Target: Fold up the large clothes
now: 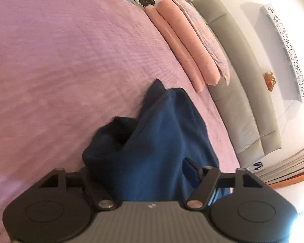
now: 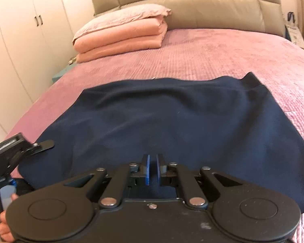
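Navy garment [image 2: 168,125] spread on the pink bedspread [image 2: 212,56]
Right gripper [image 2: 153,170] — pads nearly together, pinching nothing; left gripper [image 1: 152,174] buried in cloth — grip can't tell.

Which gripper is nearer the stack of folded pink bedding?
Hard to call, but probably the right gripper, which faces the folded pink bedding across the navy garment. The left gripper sits at the garment's far-left edge.

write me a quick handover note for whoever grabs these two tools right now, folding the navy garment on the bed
Left tool: fingers buried in bunched navy garment, apparently lifting an edge; grip not confirmed.
Right tool: blue pads nearly together above the garment's near edge, nothing visibly pinched.
Garment lies spread fairly flat on the purple bedspread, below the stacked pink bedding by the headboard.
Done: laid out, possibly folded once.
Left: carry the left edge across, smooth, finish folding.
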A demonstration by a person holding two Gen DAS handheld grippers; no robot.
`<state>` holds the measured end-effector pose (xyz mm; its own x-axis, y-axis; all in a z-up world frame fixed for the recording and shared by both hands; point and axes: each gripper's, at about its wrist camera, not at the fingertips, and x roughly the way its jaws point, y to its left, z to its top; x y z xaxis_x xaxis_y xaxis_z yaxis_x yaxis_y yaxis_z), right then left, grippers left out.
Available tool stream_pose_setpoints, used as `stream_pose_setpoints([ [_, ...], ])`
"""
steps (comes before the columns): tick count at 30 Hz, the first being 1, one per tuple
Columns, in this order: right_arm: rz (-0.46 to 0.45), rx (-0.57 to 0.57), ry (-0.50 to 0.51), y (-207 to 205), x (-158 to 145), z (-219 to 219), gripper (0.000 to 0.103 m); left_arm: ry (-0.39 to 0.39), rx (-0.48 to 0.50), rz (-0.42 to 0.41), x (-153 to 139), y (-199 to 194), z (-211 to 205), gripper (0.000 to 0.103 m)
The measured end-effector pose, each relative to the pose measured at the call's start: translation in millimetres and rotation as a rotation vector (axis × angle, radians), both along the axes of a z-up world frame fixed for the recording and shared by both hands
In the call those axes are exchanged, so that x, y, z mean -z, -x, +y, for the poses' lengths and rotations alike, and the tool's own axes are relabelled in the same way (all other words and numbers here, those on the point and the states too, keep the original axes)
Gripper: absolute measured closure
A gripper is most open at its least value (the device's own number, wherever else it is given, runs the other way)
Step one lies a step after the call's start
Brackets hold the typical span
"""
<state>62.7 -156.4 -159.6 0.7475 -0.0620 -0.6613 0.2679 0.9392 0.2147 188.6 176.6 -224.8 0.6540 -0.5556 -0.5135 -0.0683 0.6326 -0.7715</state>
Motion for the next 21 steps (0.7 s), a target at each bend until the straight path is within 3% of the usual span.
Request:
stream_pose_setpoints([
  [5, -0.033, 0.005, -0.03, -5.4, -2.1, -2.7, 0.097, -0.059, 0.012, -0.011, 0.8, -11.1, -26.3, 0.035],
  [8, 0.021, -0.017, -0.027, -15.5, 14.4, 4.7, 0.097, -0.12, 0.007, 0.008, -0.9, -11.0, -34.0, 0.055],
  [10, 0.03, -0.023, -0.015, -18.5, 29.8, 7.0, 0.098, -0.158, 0.021, -0.003, -6.0, -11.4, -40.7, 0.079],
  [18, -0.002, 0.032, -0.054, -1.4, 10.6, -4.5, 0.097, -0.166, 0.193, -0.286, -85.8, 7.8, -65.6, 0.084],
  [21, 0.025, 0.047, -0.19, -1.1, 37.1, -7.4, 0.095, -0.192, 0.292, -0.346, -100.0, 15.4, -94.2, 0.083],
])
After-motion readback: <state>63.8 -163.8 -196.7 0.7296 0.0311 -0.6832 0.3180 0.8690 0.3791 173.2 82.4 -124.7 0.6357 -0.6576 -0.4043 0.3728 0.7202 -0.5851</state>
